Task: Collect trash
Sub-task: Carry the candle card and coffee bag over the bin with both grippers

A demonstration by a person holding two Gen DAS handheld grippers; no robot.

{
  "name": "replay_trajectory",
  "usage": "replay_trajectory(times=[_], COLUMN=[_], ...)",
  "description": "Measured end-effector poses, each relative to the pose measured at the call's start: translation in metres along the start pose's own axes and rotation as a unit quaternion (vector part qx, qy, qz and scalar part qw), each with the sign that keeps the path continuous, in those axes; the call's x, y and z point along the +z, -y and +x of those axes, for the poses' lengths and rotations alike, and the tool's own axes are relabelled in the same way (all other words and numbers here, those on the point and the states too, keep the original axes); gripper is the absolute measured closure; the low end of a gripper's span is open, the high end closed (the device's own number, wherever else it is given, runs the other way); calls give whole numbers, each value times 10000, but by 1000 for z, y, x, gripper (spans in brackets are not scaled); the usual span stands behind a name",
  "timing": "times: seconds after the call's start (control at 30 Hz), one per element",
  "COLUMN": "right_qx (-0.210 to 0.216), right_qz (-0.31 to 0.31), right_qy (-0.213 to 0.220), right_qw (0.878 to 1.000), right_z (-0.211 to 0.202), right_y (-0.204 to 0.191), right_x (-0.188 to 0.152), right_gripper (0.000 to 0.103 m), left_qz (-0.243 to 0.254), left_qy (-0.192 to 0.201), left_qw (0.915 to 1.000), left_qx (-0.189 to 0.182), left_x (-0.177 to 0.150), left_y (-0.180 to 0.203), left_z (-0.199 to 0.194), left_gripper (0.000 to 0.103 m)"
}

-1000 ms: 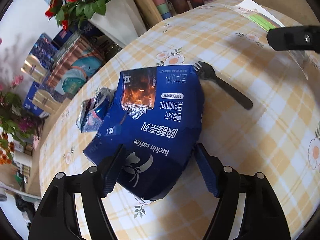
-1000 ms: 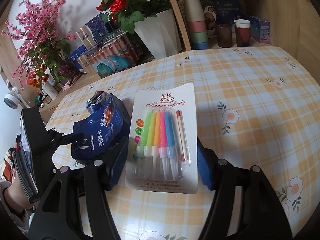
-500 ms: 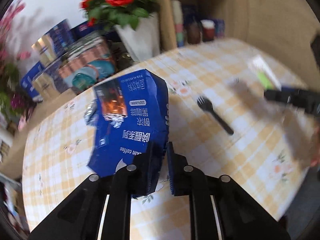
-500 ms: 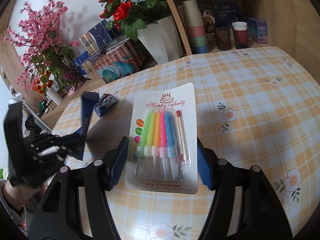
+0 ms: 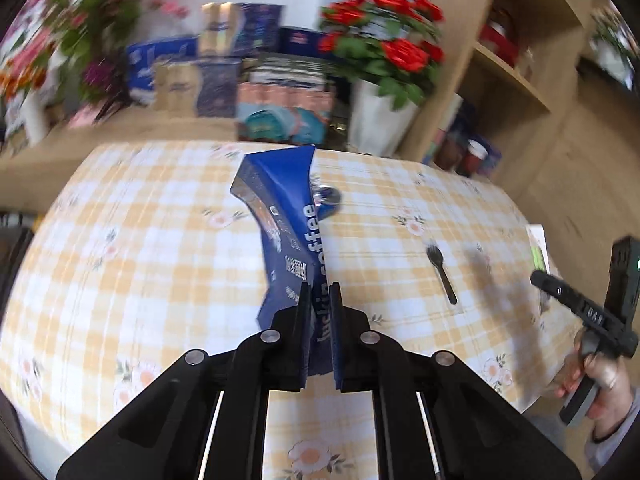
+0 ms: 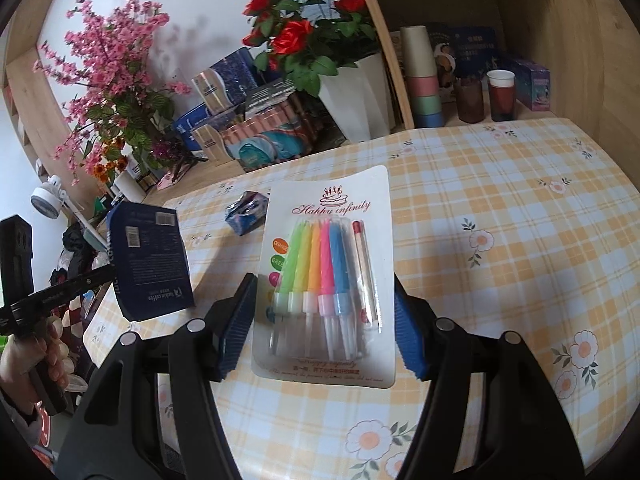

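Left wrist view: the left tool [image 5: 319,312], spread a second ago, now pinches the blue coffee box [image 5: 286,232], lifted edge-on off the desk [image 5: 140,248]. Right wrist view: the right tool [image 6: 324,320] stays spread around the candle pack [image 6: 326,276], unchanged

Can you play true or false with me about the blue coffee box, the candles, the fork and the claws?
1. The left claw is squeezing the blue coffee box. True.
2. The candle pack holds only red candles. False: they are green, yellow, orange, pink and blue.
3. The black fork lies on the checked tablecloth. True.
4. The right claw is pinched shut on nothing. False: its jaws stand apart, one on each side of the candle pack.
5. The coffee box lies flat on the table. False: it is lifted, held in the air at the table's edge.
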State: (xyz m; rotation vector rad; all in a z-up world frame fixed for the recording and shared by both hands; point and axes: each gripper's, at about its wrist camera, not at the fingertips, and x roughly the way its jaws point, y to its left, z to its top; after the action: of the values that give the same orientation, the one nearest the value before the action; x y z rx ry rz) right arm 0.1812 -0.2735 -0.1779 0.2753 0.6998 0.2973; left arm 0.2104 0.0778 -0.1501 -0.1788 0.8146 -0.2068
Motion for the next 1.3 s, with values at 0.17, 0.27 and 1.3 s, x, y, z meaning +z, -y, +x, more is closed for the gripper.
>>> replay_trajectory(times=[0.17,0.27,1.3], right_qx=[32,12,130], right_qz=[-70,-124,-769], right_qy=[-41,-54,127], right_qw=[10000,9999,9969], right_z=[1,1,-63], right_y=[-12,-15,-75], right_x=[-2,-2,-34], right_gripper=[40,40,40], left_qz=[-518,-714,-315], left_qy=[-219,-430,629], left_qw=[9983,9960,9892], left_qx=[-177,-307,-1289], left_x=[-3,-9,-58], left_y=[-24,-30,14], left_z=[4,19,-113], left_gripper=[89,83,87])
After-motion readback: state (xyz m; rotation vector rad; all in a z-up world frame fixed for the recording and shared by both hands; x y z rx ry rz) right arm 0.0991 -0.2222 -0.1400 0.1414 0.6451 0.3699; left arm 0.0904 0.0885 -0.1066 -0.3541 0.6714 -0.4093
